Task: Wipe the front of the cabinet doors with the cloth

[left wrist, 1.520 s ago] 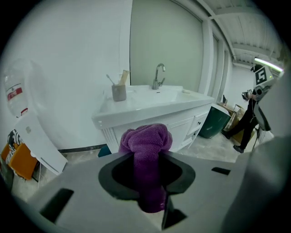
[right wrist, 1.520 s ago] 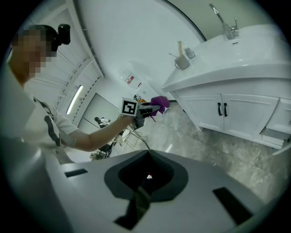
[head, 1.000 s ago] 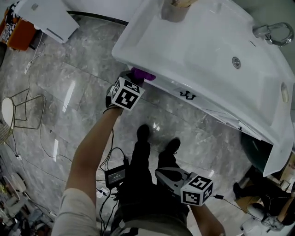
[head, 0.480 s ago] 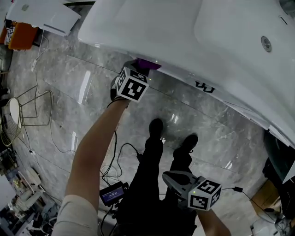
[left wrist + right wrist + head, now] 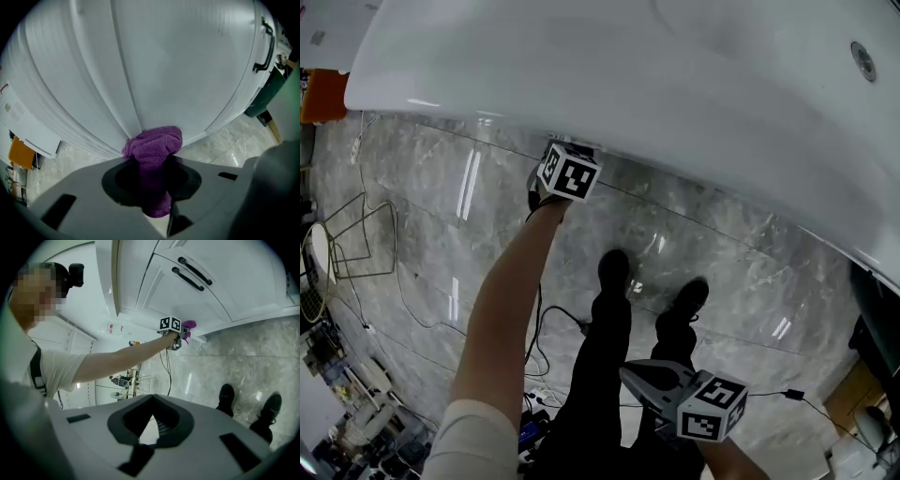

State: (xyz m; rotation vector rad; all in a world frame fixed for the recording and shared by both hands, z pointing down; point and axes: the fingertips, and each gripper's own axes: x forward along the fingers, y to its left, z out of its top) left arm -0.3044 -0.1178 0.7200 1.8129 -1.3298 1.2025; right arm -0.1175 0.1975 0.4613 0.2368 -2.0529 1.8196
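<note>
Your left gripper (image 5: pixel 152 160) has its fingers clamped tight on the bunched-up purple cloth (image 5: pixel 154 142), and the wad's pressed right against the white cabinet door (image 5: pixel 187 70), down near its bottom edge beside the seam between two doors. Your right gripper (image 5: pixel 152 401) hangs low by your legs over the marble floor (image 5: pixel 722 253), well away from the cabinet, fingers closed together on nothing.
</note>
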